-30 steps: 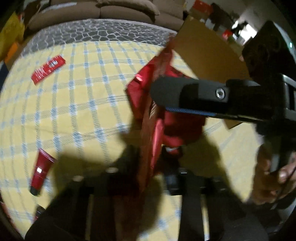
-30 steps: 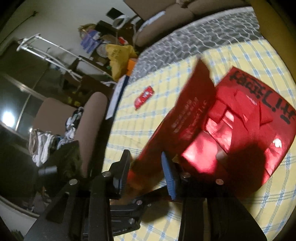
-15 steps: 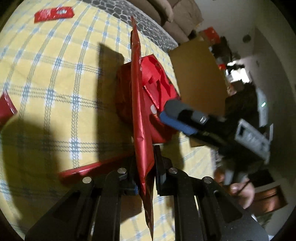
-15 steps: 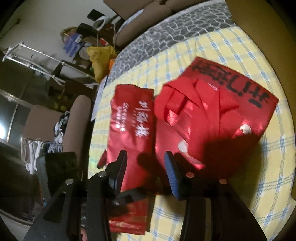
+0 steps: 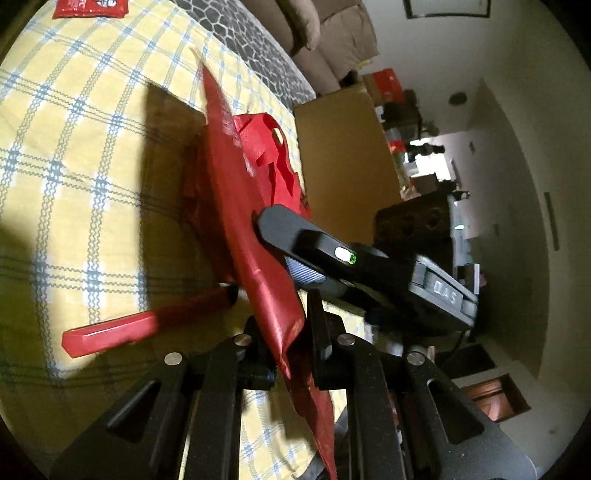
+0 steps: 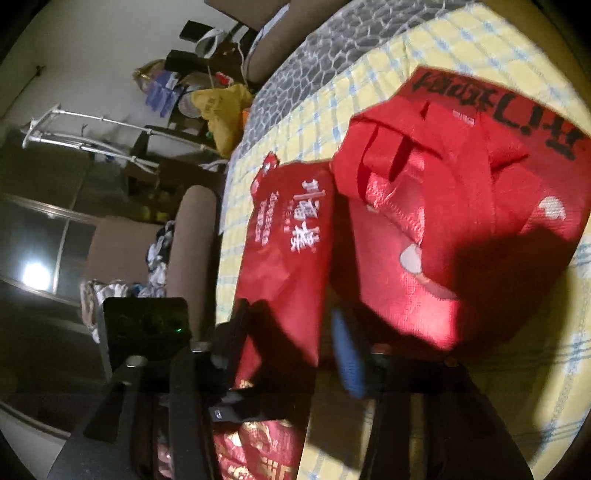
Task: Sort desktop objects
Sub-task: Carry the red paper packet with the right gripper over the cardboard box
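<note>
My left gripper (image 5: pixel 286 321) is shut on the lower part of a flat red packet (image 5: pixel 236 206), which stands edge-on above the yellow checked cloth (image 5: pixel 74 155). The right wrist view shows that packet's (image 6: pixel 291 236) face with white characters. My right gripper (image 6: pixel 291 328) straddles its lower part with the jaws closing; a thin gap still shows beside the blue pad (image 6: pixel 347 354). From the left wrist view, the right gripper (image 5: pixel 280 243) lies against the packet's right side. Behind it, a red tote bag (image 6: pixel 461 206) with folded handles lies flat.
A red tube (image 5: pixel 147 325) lies on the cloth just left of my left fingers. A small red sachet (image 5: pixel 88 7) sits at the far edge. A cardboard box (image 5: pixel 340 166) stands right of the bag. Sofa cushions (image 5: pixel 332 40) lie beyond.
The right gripper has come in onto the packet, its jaws narrower than half a second ago. The left gripper has rolled, tilting the packet, and the red tube now shows whole beside it.
</note>
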Tool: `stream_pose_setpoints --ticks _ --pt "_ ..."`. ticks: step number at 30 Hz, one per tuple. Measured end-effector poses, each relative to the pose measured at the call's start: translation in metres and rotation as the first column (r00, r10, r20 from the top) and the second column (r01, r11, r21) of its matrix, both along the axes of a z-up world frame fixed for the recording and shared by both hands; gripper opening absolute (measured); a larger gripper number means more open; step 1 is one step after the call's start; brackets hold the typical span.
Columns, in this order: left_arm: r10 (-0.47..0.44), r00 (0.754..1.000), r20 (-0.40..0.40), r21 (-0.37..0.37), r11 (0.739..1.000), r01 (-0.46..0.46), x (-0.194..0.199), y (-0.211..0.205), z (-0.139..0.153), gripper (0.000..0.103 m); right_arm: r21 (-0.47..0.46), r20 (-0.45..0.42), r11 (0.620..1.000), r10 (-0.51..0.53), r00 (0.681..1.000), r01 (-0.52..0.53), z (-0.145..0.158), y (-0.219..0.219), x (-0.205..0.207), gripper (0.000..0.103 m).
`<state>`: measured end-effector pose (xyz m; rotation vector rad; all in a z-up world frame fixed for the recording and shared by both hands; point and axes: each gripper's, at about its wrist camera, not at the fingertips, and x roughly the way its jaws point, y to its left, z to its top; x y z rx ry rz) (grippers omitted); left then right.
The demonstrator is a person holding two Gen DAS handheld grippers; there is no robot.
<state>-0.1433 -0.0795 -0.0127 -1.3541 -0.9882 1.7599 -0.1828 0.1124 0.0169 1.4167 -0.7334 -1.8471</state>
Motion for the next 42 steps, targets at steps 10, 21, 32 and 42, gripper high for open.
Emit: stream_pose_setpoints --ticks 10,21,32,42 --pt "-0.012 0.997 -0.081 0.045 0.999 0.015 -0.003 0.000 0.028 0.012 -0.089 -0.051 0.996 0.000 0.999 -0.004 0.028 0.006 0.003 0.019" --pt "-0.072 0.987 -0.145 0.088 0.992 0.085 0.001 0.031 0.068 0.012 -0.167 -0.128 0.984 0.037 0.991 -0.058 0.070 0.021 0.004 0.017" --pt "-0.085 0.986 -0.142 0.116 0.988 0.101 -0.020 0.082 0.108 0.027 -0.176 -0.178 0.983 -0.083 0.980 0.052 0.122 0.093 -0.005 0.007" --pt "-0.088 0.984 -0.158 0.042 0.995 0.096 -0.067 0.184 0.154 0.071 -0.027 -0.269 0.991 -0.132 0.954 0.129 0.182 0.177 -0.043 0.006"
